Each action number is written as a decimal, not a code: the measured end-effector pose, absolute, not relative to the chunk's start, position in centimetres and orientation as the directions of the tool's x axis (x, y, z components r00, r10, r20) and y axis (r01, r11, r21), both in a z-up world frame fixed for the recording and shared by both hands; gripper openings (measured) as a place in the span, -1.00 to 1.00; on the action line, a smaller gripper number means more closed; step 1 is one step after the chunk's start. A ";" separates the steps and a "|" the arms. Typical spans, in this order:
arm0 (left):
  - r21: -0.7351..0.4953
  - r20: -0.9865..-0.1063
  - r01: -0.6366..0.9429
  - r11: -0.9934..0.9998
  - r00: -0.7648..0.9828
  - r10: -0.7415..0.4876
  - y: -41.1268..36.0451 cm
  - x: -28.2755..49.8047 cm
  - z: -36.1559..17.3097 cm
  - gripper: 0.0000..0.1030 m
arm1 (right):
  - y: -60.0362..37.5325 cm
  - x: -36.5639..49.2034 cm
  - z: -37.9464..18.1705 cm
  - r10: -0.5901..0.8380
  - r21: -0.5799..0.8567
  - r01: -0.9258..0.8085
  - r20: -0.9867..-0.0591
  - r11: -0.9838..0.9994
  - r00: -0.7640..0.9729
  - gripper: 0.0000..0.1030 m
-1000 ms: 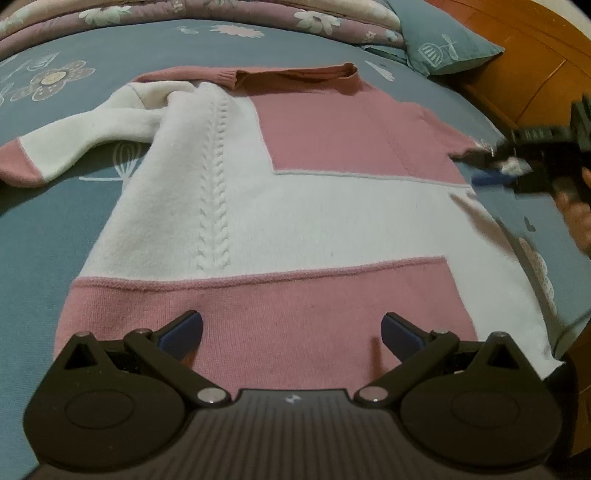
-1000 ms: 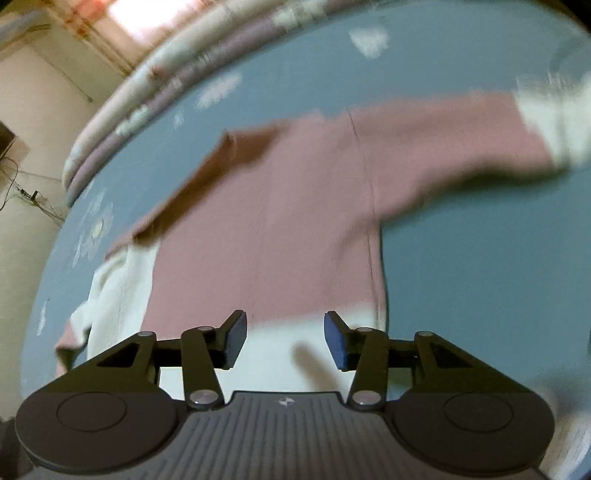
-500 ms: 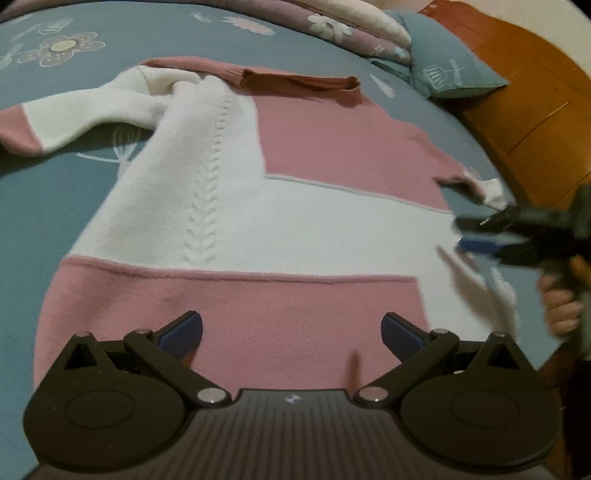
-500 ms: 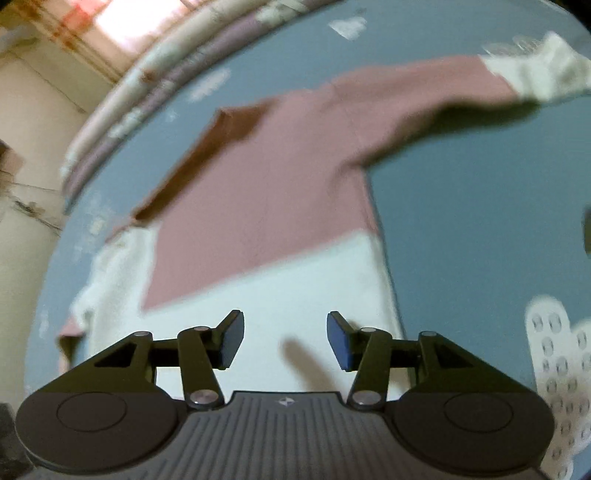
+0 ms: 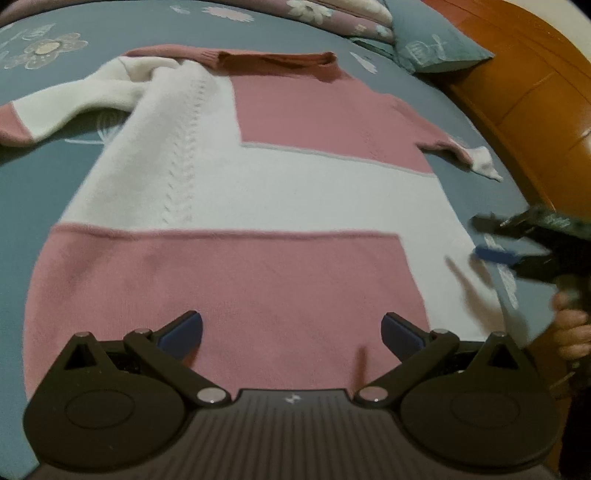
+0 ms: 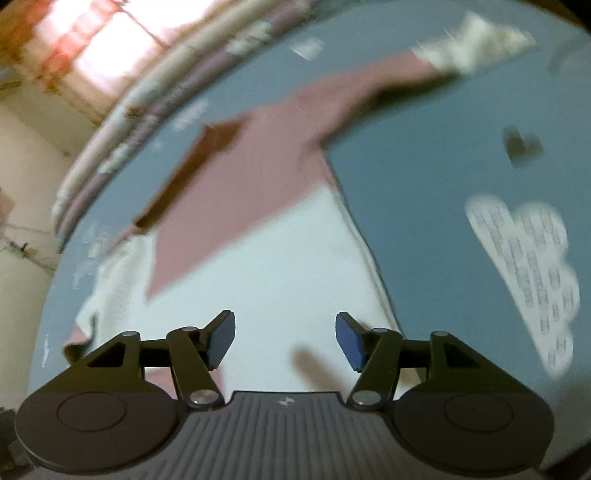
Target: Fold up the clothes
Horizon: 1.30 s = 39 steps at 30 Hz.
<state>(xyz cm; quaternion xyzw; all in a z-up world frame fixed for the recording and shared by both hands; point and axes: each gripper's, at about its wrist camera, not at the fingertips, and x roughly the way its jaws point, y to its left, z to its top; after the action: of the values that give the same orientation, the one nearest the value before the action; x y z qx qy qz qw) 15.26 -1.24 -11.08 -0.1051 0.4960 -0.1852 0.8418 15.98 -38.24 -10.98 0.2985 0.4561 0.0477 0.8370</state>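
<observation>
Pink and white knitted sweater (image 5: pixel 258 206) spread flat on my blue flowered bed (image 5: pixel 44 184), my left hand-held gripper (image 5: pixel 291 332) released above its hem, my right hand-held gripper (image 6: pixel 284 336) just been opening, nothing between, over the sweater's right edge

blue floral bedsheet (image 5: pixel 74 26), folded quilts (image 5: pixel 332 14), pillow (image 5: pixel 436 48), wooden headboard (image 5: pixel 535 92).

Bare bedspread (image 6: pixel 424 192) right of sweater (image 5: pixel 258 206); pillow (image 5: pixel 436 44) crowds its head.
</observation>
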 end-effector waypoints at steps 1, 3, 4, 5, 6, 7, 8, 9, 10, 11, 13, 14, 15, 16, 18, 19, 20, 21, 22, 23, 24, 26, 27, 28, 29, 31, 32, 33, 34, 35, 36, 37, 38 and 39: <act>-0.363 -0.798 0.213 0.907 0.432 -0.421 -1.3 14.9 -11.2 0.99 | -38.3 15.4 -11.6 0.359 0.555 0.203 -0.733 0.807 0.577 0.27; -0.347 -0.796 0.233 0.908 0.438 -0.417 -1.4 14.3 -11.5 0.99 | -38.4 14.1 -12.1 0.363 0.574 0.208 -0.717 0.792 0.595 0.27; -0.338 -0.794 0.247 0.908 0.443 -0.416 -1.5 14.0 -11.6 0.99 | -38.4 13.7 -12.1 0.367 0.576 0.211 -0.719 0.790 0.591 0.27; -0.328 -0.794 0.258 0.909 0.446 -0.414 -1.5 13.9 -11.6 0.99 | -38.4 13.4 -12.0 0.368 0.578 0.215 -0.720 0.787 0.588 0.27; -0.324 -0.795 0.263 0.909 0.446 -0.412 -1.6 13.8 -11.6 0.99 | -38.3 13.1 -11.7 0.363 0.579 0.223 -0.721 0.784 0.591 0.27; -0.320 -0.796 0.266 0.909 0.446 -0.410 -1.6 13.8 -11.6 0.99 | -38.2 12.9 -11.4 0.360 0.579 0.226 -0.719 0.783 0.594 0.28; -0.318 -0.796 0.268 0.910 0.445 -0.409 -1.7 13.9 -11.6 0.99 | -37.8 12.7 -10.9 0.368 0.579 0.201 -0.711 0.790 0.600 0.28; -0.319 -0.796 0.268 0.909 0.445 -0.411 -1.6 13.9 -11.5 0.99 | -37.1 12.6 -10.5 0.375 0.574 0.173 -0.705 0.800 0.602 0.29; -0.326 -0.793 0.264 0.908 0.446 -0.415 -1.5 13.9 -11.5 0.99 | -36.5 12.4 -10.1 0.383 0.569 0.145 -0.699 0.810 0.604 0.35; -0.340 -0.787 0.258 0.904 0.448 -0.424 -1.3 14.0 -11.6 0.99 | -35.8 12.3 -9.8 0.390 0.562 0.118 -0.695 0.819 0.604 0.38; -0.370 -0.775 0.245 0.896 0.451 -0.443 -0.8 14.0 -11.6 0.99 | -34.4 12.5 -9.5 0.393 0.536 0.078 -0.703 0.840 0.593 0.41; -0.393 -0.765 0.236 0.889 0.453 -0.459 -0.4 14.0 -11.7 0.99 | -33.7 12.6 -9.7 0.394 0.525 0.067 -0.711 0.849 0.582 0.41; -0.416 -0.754 0.228 0.880 0.454 -0.474 0.0 14.0 -11.8 0.99 | -33.3 12.7 -10.0 0.398 0.518 0.061 -0.722 0.853 0.565 0.41; -0.439 -0.742 0.220 0.871 0.457 -0.490 0.4 14.0 -11.8 0.99 | -32.8 12.9 -10.6 0.403 0.516 0.065 -0.736 0.854 0.545 0.41; -0.482 -0.712 0.214 0.849 0.469 -0.523 1.2 13.9 -12.1 0.99 | -32.1 13.0 -11.5 0.412 0.519 0.063 -0.741 0.852 0.531 0.47; -0.490 -0.702 0.222 0.843 0.472 -0.533 1.5 13.8 -12.2 0.99 | -32.0 12.9 -11.7 0.416 0.521 0.055 -0.737 0.852 0.533 0.56; -0.491 -0.697 0.234 0.840 0.474 -0.539 1.6 13.6 -12.2 0.99 | -32.0 12.6 -11.6 0.422 0.522 0.044 -0.734 0.851 0.533 0.58; -0.486 -0.694 0.244 0.839 0.476 -0.540 1.6 13.5 -12.2 0.99 | -31.9 12.5 -11.6 0.423 0.520 0.037 -0.733 0.853 0.533 0.59; -0.481 -0.692 0.253 0.839 0.478 -0.541 1.5 13.4 -12.2 0.99 | -31.9 12.5 -11.6 0.425 0.519 0.031 -0.732 0.854 0.533 0.60; -0.478 -0.692 0.258 0.840 0.479 -0.541 1.5 13.4 -12.2 0.99 | -32.0 12.4 -11.7 0.429 0.524 0.031 -0.728 0.851 0.535 0.60; -0.475 -0.693 0.260 0.840 0.477 -0.540 1.5 13.4 -12.1 0.99 | -32.1 12.3 -11.7 0.433 0.530 0.030 -0.724 0.848 0.536 0.61; -0.478 -0.694 0.261 0.839 0.473 -0.543 1.5 13.5 -12.1 0.99 | -32.3 12.2 -11.9 0.446 0.545 0.029 -0.714 0.838 0.540 0.64; -0.478 -0.694 0.264 0.838 0.471 -0.545 1.5 13.5 -12.1 0.99 | -32.4 12.1 -11.9 0.453 0.555 0.029 -0.708 0.832 0.541 0.67; -0.476 -0.694 0.270 0.837 0.469 -0.546 1.4 13.5 -12.1 0.99 | -32.3 12.2 -12.0 0.458 0.561 0.028 -0.704 0.828 0.543 0.68; -0.469 -0.695 0.282 0.837 0.467 -0.546 1.3 13.5 -12.1 0.99 | -32.4 12.2 -12.0 0.462 0.565 0.027 -0.700 0.825 0.545 0.69; -0.451 -0.701 0.306 0.839 0.461 -0.544 1.1 13.5 -12.1 0.99 | -32.3 12.3 -12.1 0.464 0.567 0.023 -0.696 0.823 0.547 0.70; -0.442 -0.705 0.316 0.840 0.457 -0.543 0.9 13.5 -12.0 0.99 | -32.2 12.3 -12.1 0.466 0.567 0.018 -0.695 0.824 0.548 0.70; -0.438 -0.710 0.318 0.841 0.451 -0.541 0.9 13.6 -11.9 0.99 | -32.1 12.2 -12.1 0.468 0.566 0.011 -0.693 0.824 0.548 0.70; -0.437 -0.716 0.316 0.842 0.445 -0.538 0.9 13.8 -11.7 0.98 | -32.1 12.2 -12.1 0.470 0.565 0.006 -0.692 0.825 0.548 0.71; -0.434 -0.718 0.313 0.845 0.446 -0.534 1.0 14.0 -11.3 0.98 | -32.1 12.2 -12.1 0.473 0.564 -0.002 -0.690 0.826 0.548 0.71; -0.428 -0.718 0.313 0.848 0.452 -0.529 1.2 14.2 -10.9 0.98 | -32.1 12.1 -12.1 0.475 0.563 -0.009 -0.689 0.827 0.548 0.71; -0.413 -0.707 0.322 0.852 0.476 -0.522 1.6 14.4 -10.1 0.98 | -32.1 12.1 -12.1 0.477 0.561 -0.017 -0.687 0.827 0.548 0.71; -0.395 -0.696 0.330 0.858 0.502 -0.513 2.0 14.7 -9.3 0.98 | -32.1 12.0 -12.1 0.479 0.560 -0.023 -0.686 0.828 0.548 0.70; -0.369 -0.682 0.337 0.866 0.535 -0.499 2.6 15.2 -8.3 0.98 | -32.1 11.9 -12.0 0.480 0.559 -0.026 -0.685 0.828 0.548 0.70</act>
<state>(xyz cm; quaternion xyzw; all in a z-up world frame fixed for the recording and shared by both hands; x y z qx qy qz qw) 15.21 2.61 -8.28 -0.0966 0.4182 -0.2402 0.8707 11.92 -32.07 -11.96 0.2516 0.4510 0.1499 0.8431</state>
